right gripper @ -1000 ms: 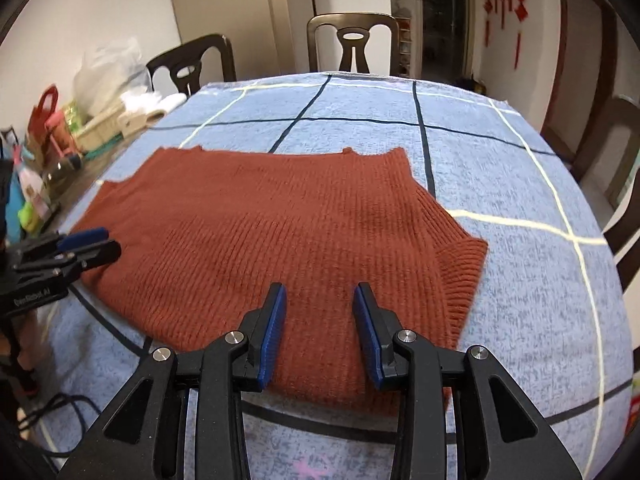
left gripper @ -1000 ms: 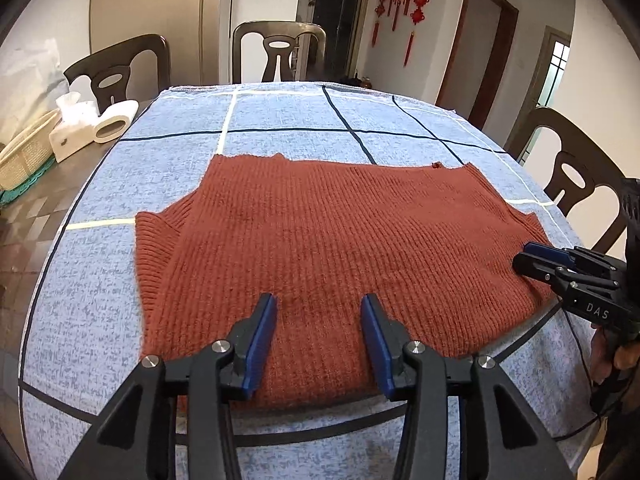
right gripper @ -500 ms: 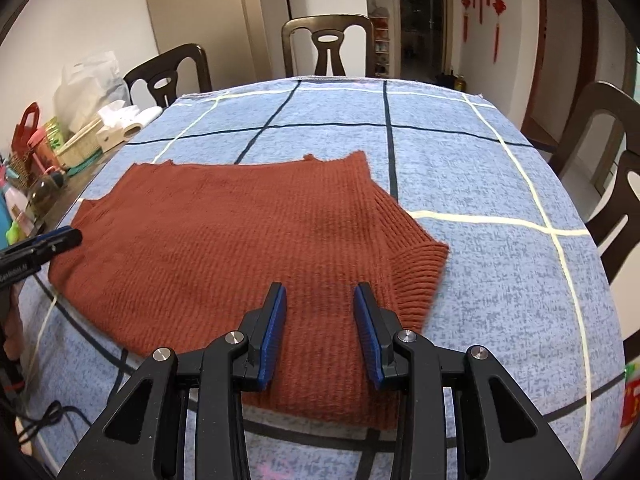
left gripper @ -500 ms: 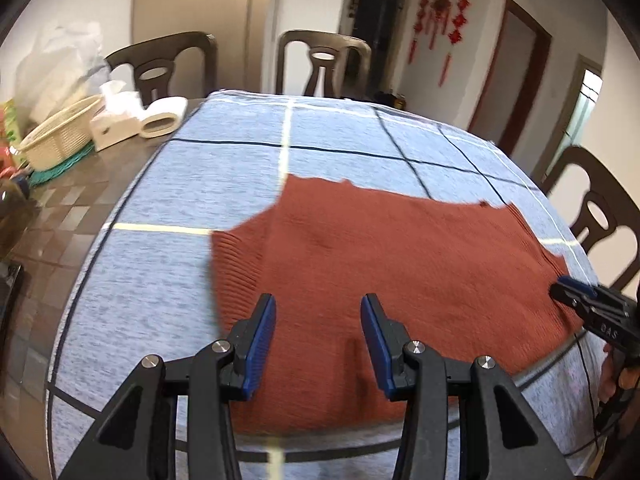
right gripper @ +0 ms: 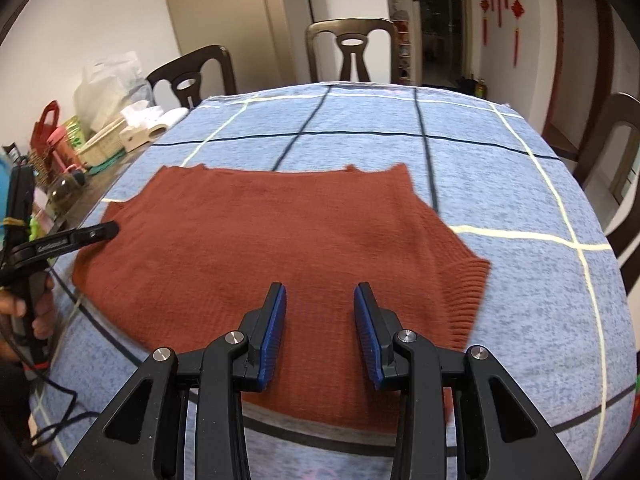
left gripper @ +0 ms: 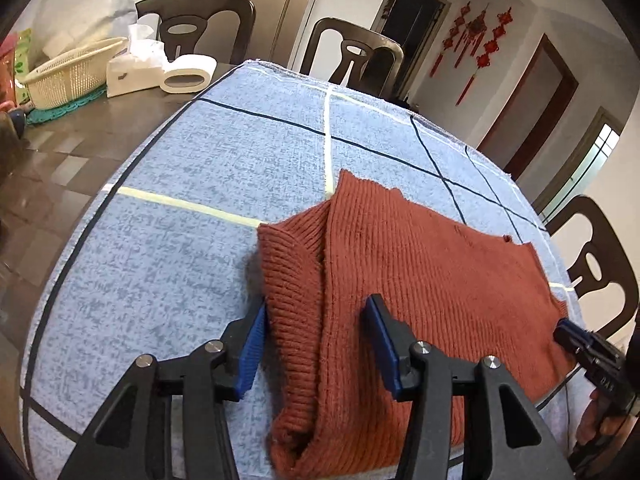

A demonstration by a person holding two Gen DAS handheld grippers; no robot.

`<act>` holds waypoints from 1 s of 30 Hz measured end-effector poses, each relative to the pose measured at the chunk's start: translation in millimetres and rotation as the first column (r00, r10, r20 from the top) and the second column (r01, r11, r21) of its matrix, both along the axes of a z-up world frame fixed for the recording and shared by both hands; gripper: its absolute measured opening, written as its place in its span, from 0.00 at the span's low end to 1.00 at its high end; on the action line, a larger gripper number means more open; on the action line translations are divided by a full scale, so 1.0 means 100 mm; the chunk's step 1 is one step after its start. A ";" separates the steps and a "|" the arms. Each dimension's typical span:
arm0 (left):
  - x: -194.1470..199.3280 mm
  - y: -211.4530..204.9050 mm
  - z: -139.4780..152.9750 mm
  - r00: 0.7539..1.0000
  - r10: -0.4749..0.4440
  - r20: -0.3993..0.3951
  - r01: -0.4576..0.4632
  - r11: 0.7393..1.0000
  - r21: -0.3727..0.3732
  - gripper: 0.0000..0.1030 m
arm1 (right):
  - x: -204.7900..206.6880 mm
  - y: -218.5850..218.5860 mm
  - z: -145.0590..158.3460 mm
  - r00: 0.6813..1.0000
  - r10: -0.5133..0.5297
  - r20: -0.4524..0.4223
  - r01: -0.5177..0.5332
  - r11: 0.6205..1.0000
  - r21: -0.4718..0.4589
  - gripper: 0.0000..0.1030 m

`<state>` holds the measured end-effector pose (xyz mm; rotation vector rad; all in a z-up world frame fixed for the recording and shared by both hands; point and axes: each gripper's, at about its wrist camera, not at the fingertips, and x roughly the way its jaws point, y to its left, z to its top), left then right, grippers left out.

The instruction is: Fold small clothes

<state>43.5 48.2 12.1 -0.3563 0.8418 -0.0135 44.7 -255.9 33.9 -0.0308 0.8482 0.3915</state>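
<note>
1. Sweater [left gripper: 420, 280] spread flat on the blue checked cloth [left gripper: 180, 240] over the worktop, rust-red ribbed knit, near edge toward the person.
2. Since a second ago: left gripper [left gripper: 316, 348] carried sideways from mid-hem to the sweater's left end, and rolled, so the room leans in its view.
3. Left gripper now open, straddling the left sleeve [left gripper: 288, 280]; jaws just opened a little wider. Left pad at the sleeve's outer edge, right pad over the body. Knit between the pads, but no pinch visible.
4. Sleeve cuff bunched, with a ridge where sleeve meets body; whether lifted off the cloth, cannot tell.
5. Right gripper [right gripper: 320, 332] open too, hovering over the hem right of centre, nothing gripped. Hardly shifted since a second ago. Right sleeve [right gripper: 464, 284] flat, just right of it.
6. Each gripper visible at the edge of the other's view: left one [right gripper: 108, 230] over the sweater's left corner, right one [left gripper: 568, 330] over the right corner.
7. Meaning for the task, as a judgement: no fold made yet; sweater at full width. Shift to the sleeve and wider jaws suggest a sleeve fold about to start: pinch the left sleeve, then lay it inward over the body.
8. Risk: thick ribbed knit may slip from a shallow pinch, or drag the body along and wrinkle it.
9. Basket [left gripper: 68, 76], tissue box [left gripper: 132, 72] and paper roll [left gripper: 188, 76] well apart at the far left, out of the way.
</note>
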 end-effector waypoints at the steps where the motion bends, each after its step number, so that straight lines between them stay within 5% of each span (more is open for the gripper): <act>1: -0.01 -0.01 0.00 1.000 -0.006 0.002 0.007 1.000 -0.018 0.50 | 0.00 0.03 0.00 1.000 0.011 -0.002 -0.011 1.000 0.003 0.35; 9: -0.13 -0.15 0.00 0.997 -0.072 0.009 0.072 0.993 -0.090 0.49 | -0.03 0.20 -0.07 0.998 0.065 -0.015 -0.065 0.998 0.006 0.35; 15: -0.08 -0.08 0.02 0.998 -0.057 -0.006 0.056 0.994 -0.094 0.18 | -0.04 0.14 -0.06 0.998 0.056 -0.014 -0.056 0.998 0.015 0.35; 20: -0.10 -0.21 0.29 0.992 -0.119 0.049 0.123 0.987 -0.107 0.17 | -0.07 0.06 -0.06 0.999 0.043 -0.013 -0.042 0.999 0.028 0.35; 26: -0.03 -0.65 0.74 0.957 -0.248 0.149 0.265 0.958 -0.108 0.17 | -0.11 -0.05 -0.02 1.000 0.021 -0.006 -0.021 0.998 0.060 0.35; 30: 0.11 -1.01 0.76 0.927 -0.341 0.155 0.361 0.925 -0.123 0.17 | -0.14 -0.13 0.02 1.000 0.001 0.003 -0.001 0.997 0.081 0.35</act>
